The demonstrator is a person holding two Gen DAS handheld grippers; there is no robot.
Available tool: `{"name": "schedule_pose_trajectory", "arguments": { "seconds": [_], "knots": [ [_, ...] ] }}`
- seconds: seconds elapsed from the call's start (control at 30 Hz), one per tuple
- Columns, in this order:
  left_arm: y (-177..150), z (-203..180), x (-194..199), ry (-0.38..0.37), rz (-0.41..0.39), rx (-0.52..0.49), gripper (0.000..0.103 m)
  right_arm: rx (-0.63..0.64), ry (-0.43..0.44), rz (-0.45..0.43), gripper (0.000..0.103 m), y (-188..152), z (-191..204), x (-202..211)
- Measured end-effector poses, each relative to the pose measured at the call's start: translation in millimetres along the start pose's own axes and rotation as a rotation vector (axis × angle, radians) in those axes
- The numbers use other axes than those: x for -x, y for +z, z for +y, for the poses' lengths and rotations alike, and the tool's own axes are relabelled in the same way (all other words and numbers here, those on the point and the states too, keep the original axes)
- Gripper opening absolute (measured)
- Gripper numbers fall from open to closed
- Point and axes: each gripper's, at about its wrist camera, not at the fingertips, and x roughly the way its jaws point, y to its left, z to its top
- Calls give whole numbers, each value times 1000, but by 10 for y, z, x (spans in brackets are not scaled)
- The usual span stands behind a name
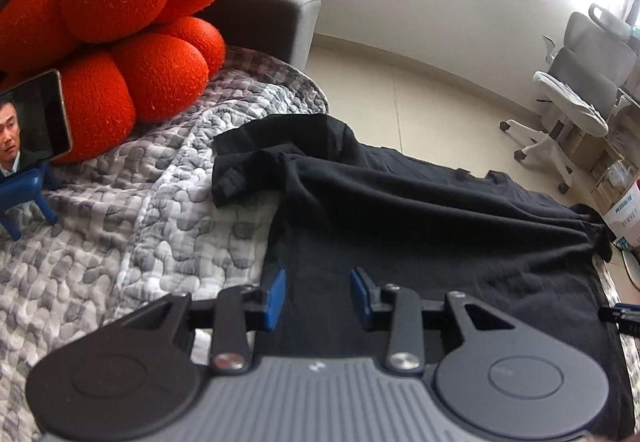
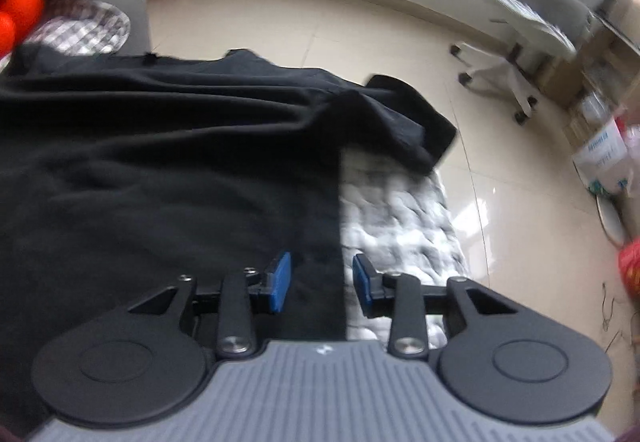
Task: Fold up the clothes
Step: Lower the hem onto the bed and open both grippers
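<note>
Black cloth covers most of the bed: a black T-shirt (image 1: pixel 420 209) lies spread out on the grey and white quilted blanket (image 1: pixel 120 209), with its far side near the bed's far edge by the floor.

From the left wrist camera, at the far left a phone (image 1: pixel 34 117) with a lit screen sits on a small blue stand (image 1: pixel 24 193) on the blanket. Right behind it is a big orange plush cushion (image 1: pixel 120 33) made of round lumps. A grey sofa arm (image 1: pixel 264 17) rises at the bed's far left corner. One short sleeve (image 1: pixel 256 153) of the shirt lies bunched on the blanket near the cushion. The left gripper (image 1: pixel 318 296) hangs over the shirt's left edge. Its blue pads (image 1: pixel 276 298) are spread apart with nothing between them (one pad is over the blanket's side, one over the black cloth). A white office chair (image 1: pixel 572 97) stands on the tiled floor, well apart from the bed.

From the right wrist camera (this picture is a bit blurry), the right gripper (image 2: pixel 322 282) is over the shirt's right edge. Its pads are spread wide too and grip nothing. The shirt's straight side edge runs between them, with blanket showing on the right. The other sleeve (image 2: pixel 404 121) lies rumpled near the bed's far right corner.
</note>
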Motion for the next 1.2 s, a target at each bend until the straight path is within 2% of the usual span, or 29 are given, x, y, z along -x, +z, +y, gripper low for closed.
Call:
{"name": "schedule_pose_trajectory", "arguments": {
  "seconds": [0.03, 0.1, 0.27, 0.37, 0.43, 0.5, 0.57, 0.6, 0.7, 0.77, 0.87, 0.97, 1.2],
  "knots": [
    [-9, 0, 21, 3, 0, 0, 37, -19, -15, 2, 4, -10, -50, 0],
    [-26, 1, 64, 8, 1, 0, 37, -28, -67, 1, 3, -39, -108, -19],
    [-69, 4, 171, 22, 2, 0, 38, -5, -71, -23, 3, -96, -139, 61],
    [-87, -9, 225, 29, 4, -4, 39, 13, -18, -103, 14, -43, -97, 308],
    [-91, -34, 249, 32, 5, -11, 40, 22, 60, -152, 14, -18, -33, 490],
    [-99, -70, 260, 31, 14, -18, 40, 33, 182, -151, 14, -6, 44, 557],
    [-110, -119, 261, 27, 28, -25, 40, 92, 248, -112, 14, -26, 187, 531],
    [-112, -136, 264, 24, 32, -29, 40, 146, 251, -83, 15, -55, 285, 485],
    [-110, -165, 285, 23, 33, -38, 41, 249, 202, 18, 15, -141, 445, 280],
    [-109, -160, 295, 27, 35, -37, 41, 208, 200, 35, 18, -126, 370, 220],
    [-105, -107, 287, 30, 43, -22, 42, 123, 180, 55, 18, -95, 217, 160],
    [-108, -49, 266, 39, 56, -10, 42, 83, 132, 65, 28, -88, 92, 119],
    [-105, 10, 256, 37, 70, 12, 42, 26, 114, 83, 28, -98, 25, 143]
  ]
}}
